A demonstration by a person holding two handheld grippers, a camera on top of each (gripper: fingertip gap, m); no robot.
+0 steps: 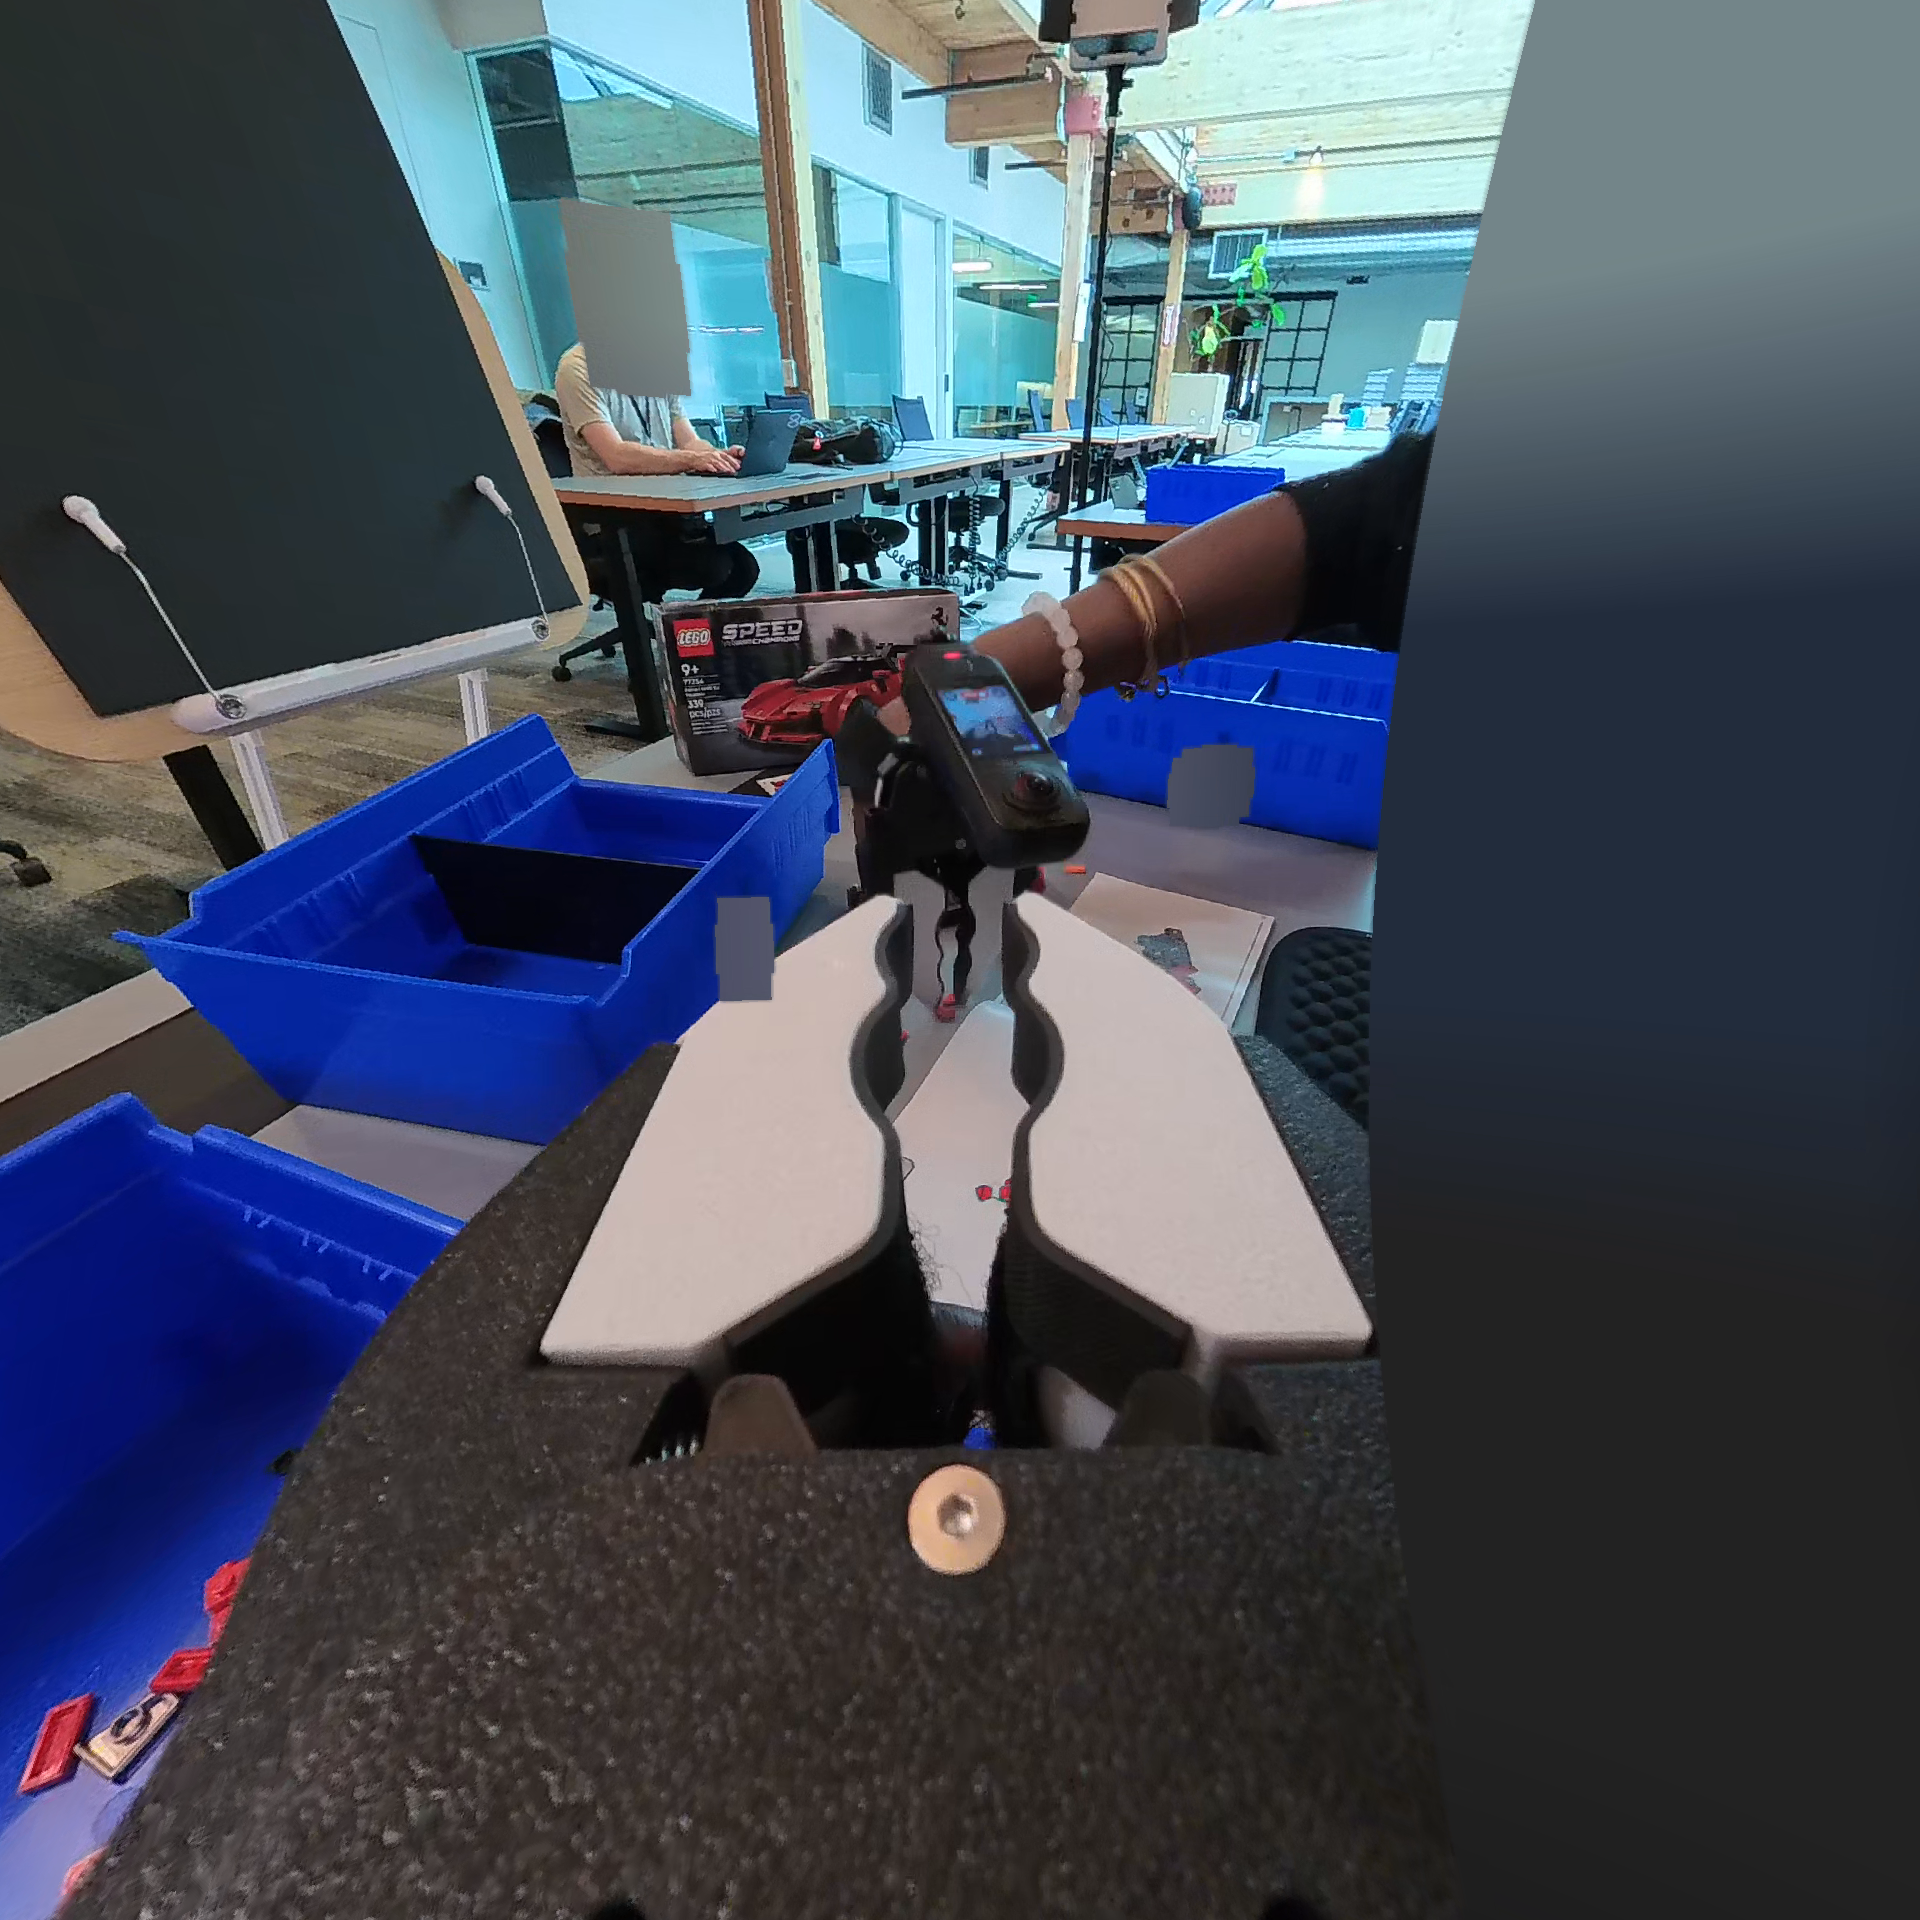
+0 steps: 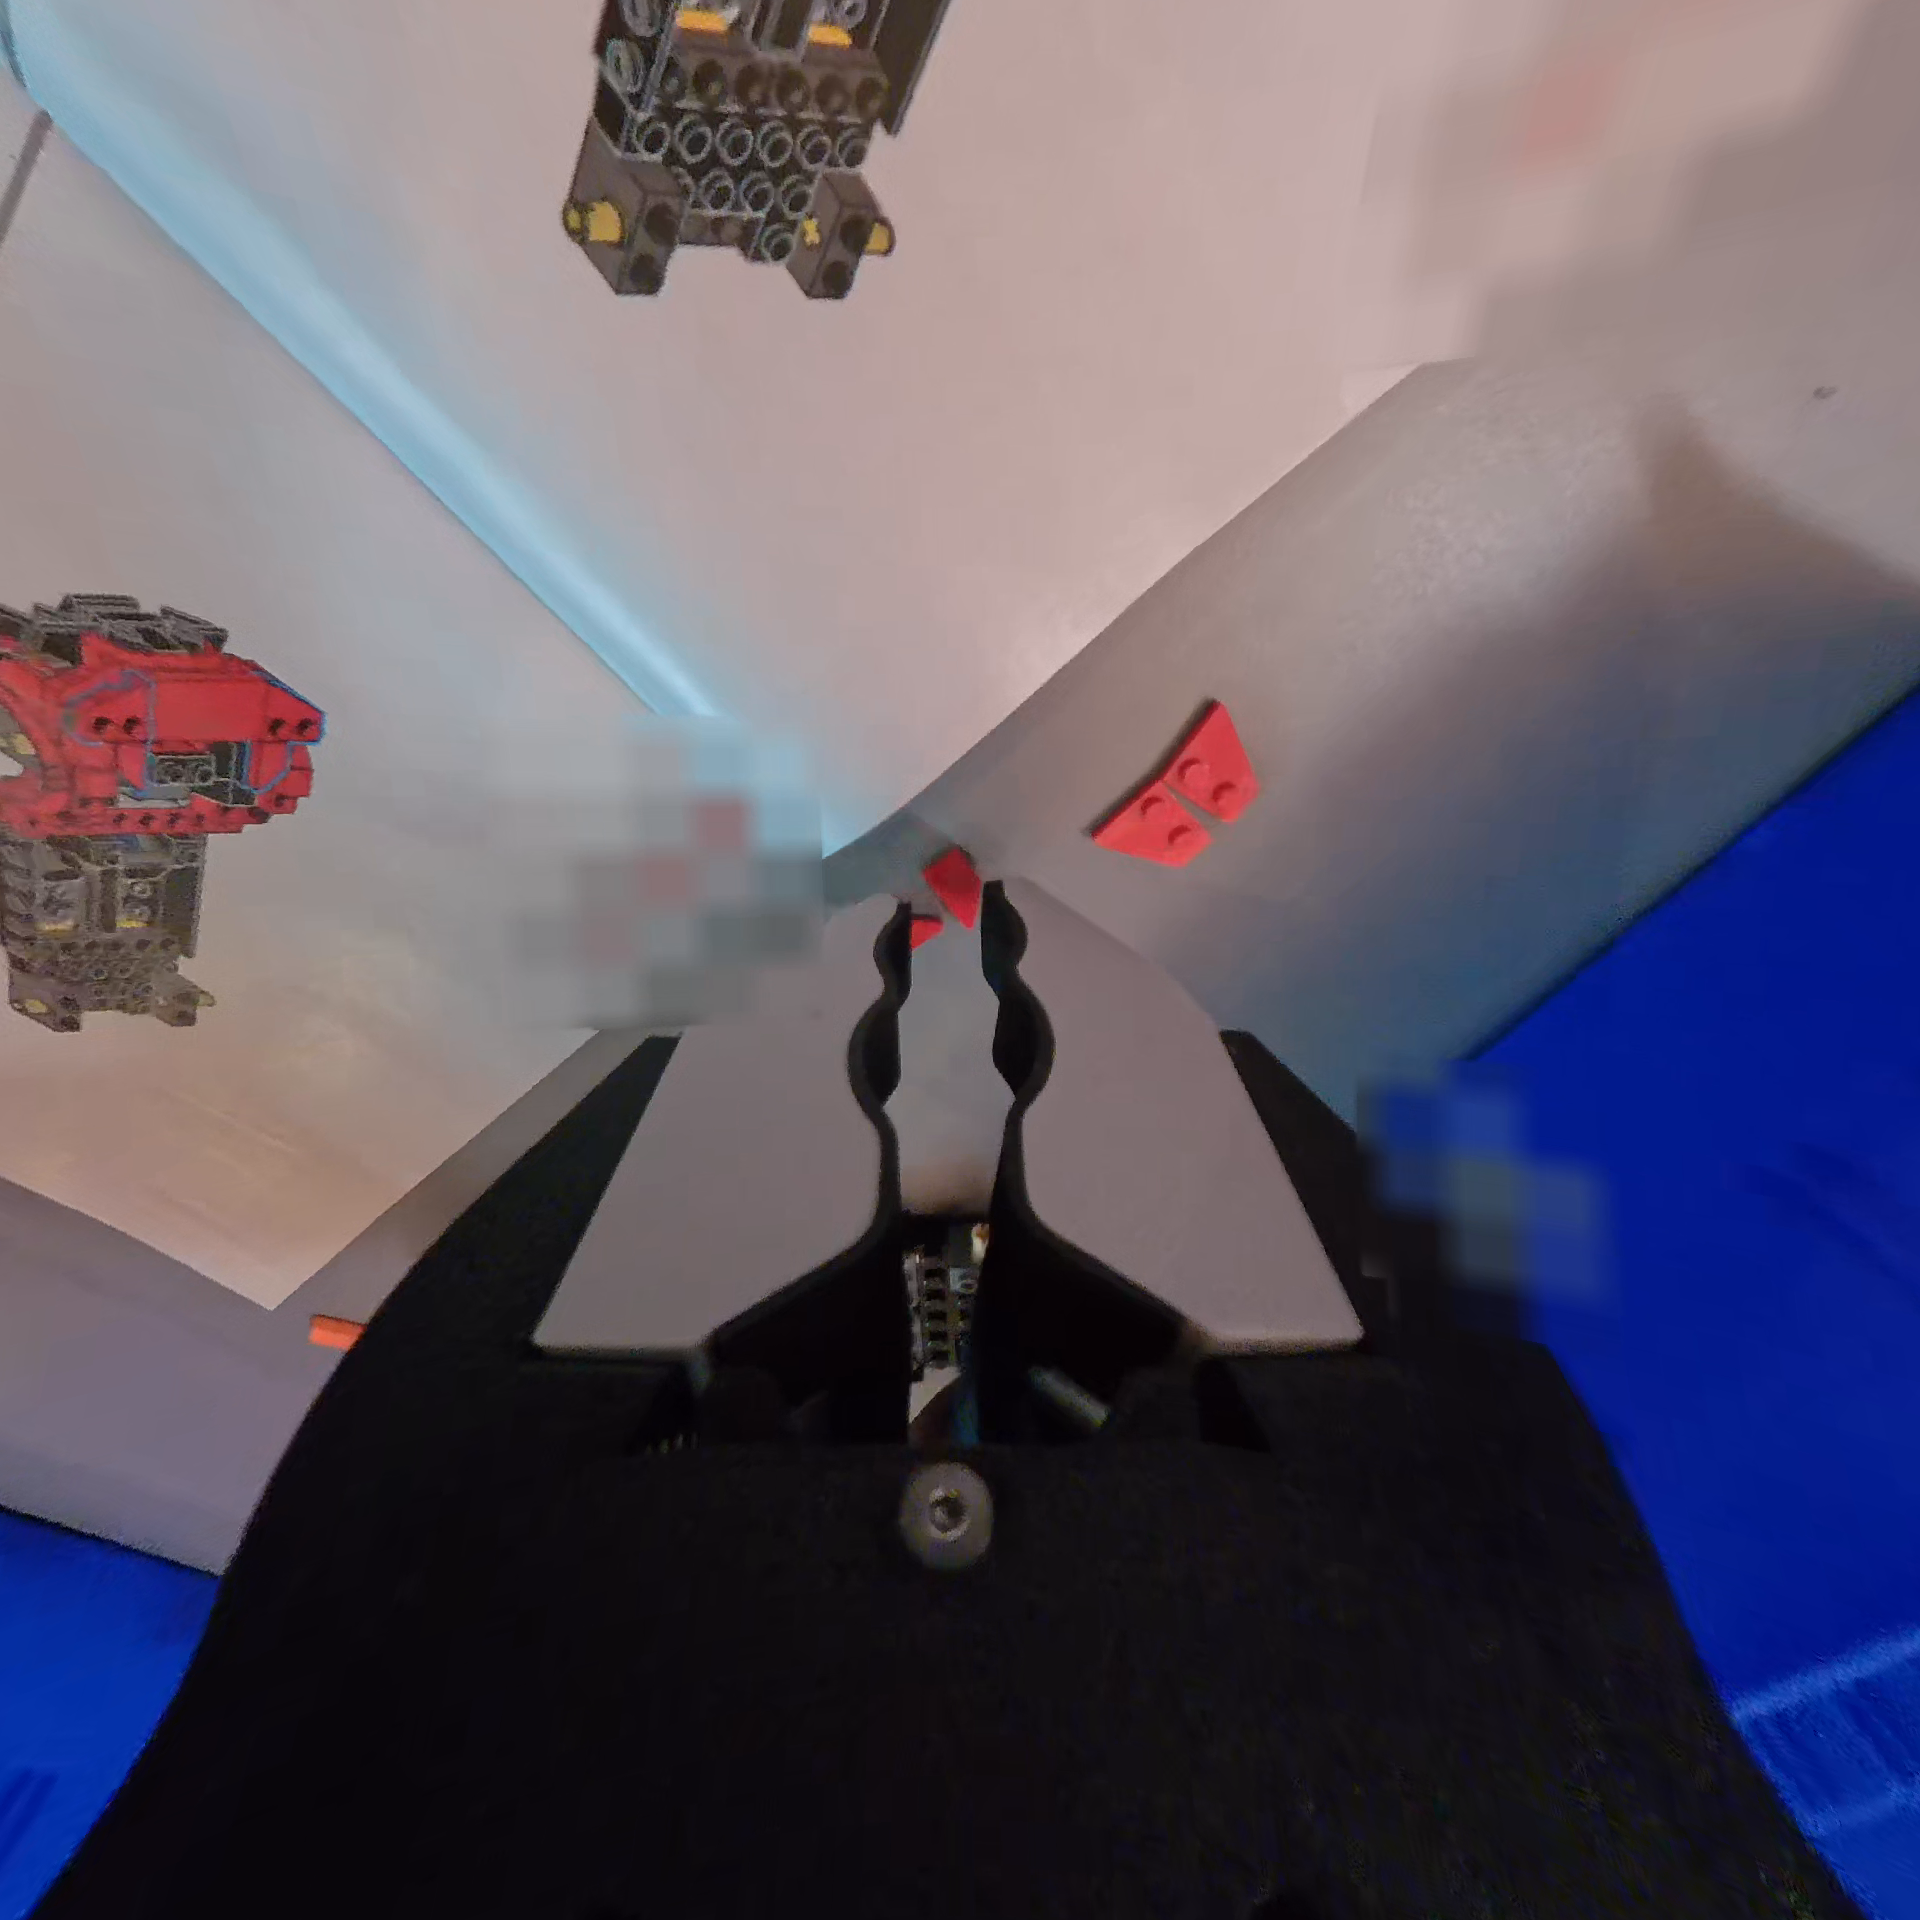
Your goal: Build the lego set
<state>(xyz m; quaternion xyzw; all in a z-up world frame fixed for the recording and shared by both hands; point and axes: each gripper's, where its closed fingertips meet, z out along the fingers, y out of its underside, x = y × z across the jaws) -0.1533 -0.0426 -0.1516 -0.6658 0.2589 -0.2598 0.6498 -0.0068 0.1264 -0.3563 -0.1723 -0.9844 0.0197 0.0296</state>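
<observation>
Open manual page (image 2: 1039, 520) underneath; red wedge (image 2: 954, 883) dead ahead of your right gripper (image 2: 948, 914) tips, jaws narrowly parted (contact unclear). Left gripper (image 1: 951, 997) farther, part-open, empty.

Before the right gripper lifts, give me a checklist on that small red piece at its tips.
1. Red piece sits between the right gripper tips: ok.
2. Firm grip on it: cannot tell; the jaws stand slightly apart and the tips blur.
3. Two red wedge plates lie clear of the tips, on the table: ok.
4. Instruction booklet lies open beside the piece: ok.
5. Left gripper empty and open, held back from the work: ok.
6. Second red bit by the left fingertip is free: cannot tell.
</observation>
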